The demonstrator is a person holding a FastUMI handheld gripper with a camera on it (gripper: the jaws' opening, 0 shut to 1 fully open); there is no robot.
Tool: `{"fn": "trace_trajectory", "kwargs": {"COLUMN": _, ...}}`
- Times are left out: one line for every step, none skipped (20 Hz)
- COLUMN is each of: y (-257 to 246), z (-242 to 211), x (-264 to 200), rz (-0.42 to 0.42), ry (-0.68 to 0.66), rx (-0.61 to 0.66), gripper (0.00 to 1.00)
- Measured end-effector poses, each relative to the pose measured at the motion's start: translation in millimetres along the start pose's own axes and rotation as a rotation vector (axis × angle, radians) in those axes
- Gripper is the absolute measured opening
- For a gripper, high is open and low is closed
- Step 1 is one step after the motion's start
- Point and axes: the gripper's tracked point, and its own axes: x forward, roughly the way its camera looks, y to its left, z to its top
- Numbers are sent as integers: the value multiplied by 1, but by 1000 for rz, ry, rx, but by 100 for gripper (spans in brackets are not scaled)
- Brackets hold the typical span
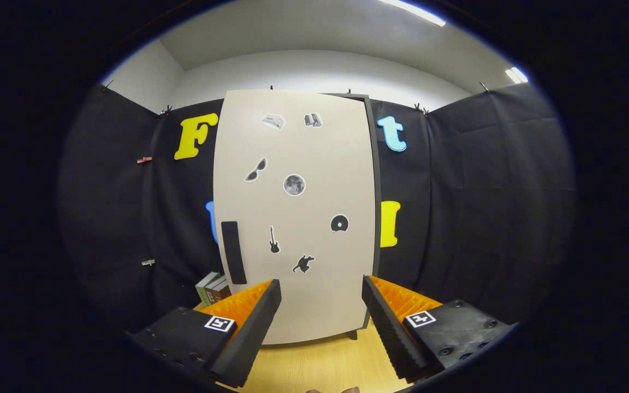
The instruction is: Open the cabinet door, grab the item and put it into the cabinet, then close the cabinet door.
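1. The gripper [321,322] sits at the bottom of the frame with its two fingers spread wide apart and nothing held between them.
2. Each finger has a black ridged pad on its inner face, an orange ribbed body behind it and a black base carrying a small square black-and-white marker.
3. The cabinet [372,218] stands straight ahead of the fingers in the middle of the frame, on a light wooden table [325,363].
4. The cabinet door [298,218] is a tall beige panel that faces the camera and covers the front; it looks closed, with the dark frame of the cabinet showing as a thin strip along its right side and top right corner.
5. A black vertical handle [233,252] is fixed near the lower left edge of the door, just above and beyond the left finger.
6. Several small stickers [294,185] are scattered over the door, among them a round grey moon near the centre, a guitar and a dark disc lower down.
7. The books [213,287], a few standing side by side with green and brown spines, are at the lower left of the frame, on the table just left of the cabinet and partly hidden behind the left finger.
8. Black cloth hangs behind and to both sides of the cabinet, with a white wall and ceiling lights above it.
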Motion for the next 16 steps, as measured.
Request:
{"fn": "trace_trajectory", "kwargs": {"y": 0, "z": 0, "x": 0, "rz": 0, "ry": 0, "rx": 0, "gripper": 97}}
{"fn": "trace_trajectory", "kwargs": {"y": 0, "z": -1, "x": 0, "rz": 0, "ry": 1, "rx": 2, "gripper": 97}}
{"fn": "trace_trajectory", "kwargs": {"y": 0, "z": -1, "x": 0, "rz": 1, "ry": 1, "rx": 2, "gripper": 97}}
{"fn": "trace_trajectory", "kwargs": {"y": -1, "z": -2, "x": 1, "rz": -1, "ry": 3, "rx": 2, "gripper": 97}}
{"fn": "trace_trajectory", "kwargs": {"y": -1, "z": -2, "x": 0, "rz": -2, "ry": 3, "rx": 3, "gripper": 97}}
{"fn": "trace_trajectory", "kwargs": {"y": -1, "z": -2, "x": 0, "rz": -3, "ry": 3, "rx": 4, "gripper": 97}}
{"fn": "trace_trajectory", "kwargs": {"y": 1, "z": -2, "x": 0, "rz": -2, "ry": 4, "rx": 6, "gripper": 97}}
{"fn": "trace_trajectory", "kwargs": {"y": 1, "z": -2, "x": 0, "rz": -2, "ry": 4, "rx": 8, "gripper": 97}}
{"fn": "trace_trajectory", "kwargs": {"y": 0, "z": -2, "x": -1, "rz": -2, "ry": 2, "rx": 7, "gripper": 97}}
{"fn": "trace_trajectory", "kwargs": {"y": 0, "z": -2, "x": -1, "rz": -3, "ry": 1, "rx": 5, "gripper": 97}}
{"fn": "trace_trajectory", "kwargs": {"y": 0, "z": -2, "x": -2, "rz": -4, "ry": 2, "rx": 3, "gripper": 97}}
{"fn": "trace_trajectory", "kwargs": {"y": -1, "z": -2, "x": -2, "rz": -3, "ry": 1, "rx": 4, "gripper": 97}}
{"fn": "trace_trajectory", "kwargs": {"y": 1, "z": -2, "x": -2, "rz": -3, "ry": 2, "rx": 5, "gripper": 97}}
{"fn": "trace_trajectory", "kwargs": {"y": 1, "z": -2, "x": -2, "rz": -2, "ry": 3, "rx": 4, "gripper": 97}}
{"fn": "trace_trajectory", "kwargs": {"y": 1, "z": -2, "x": -3, "rz": -3, "ry": 1, "rx": 4, "gripper": 97}}
{"fn": "trace_trajectory", "kwargs": {"y": 1, "z": -2, "x": -4, "rz": -2, "ry": 2, "rx": 5, "gripper": 97}}
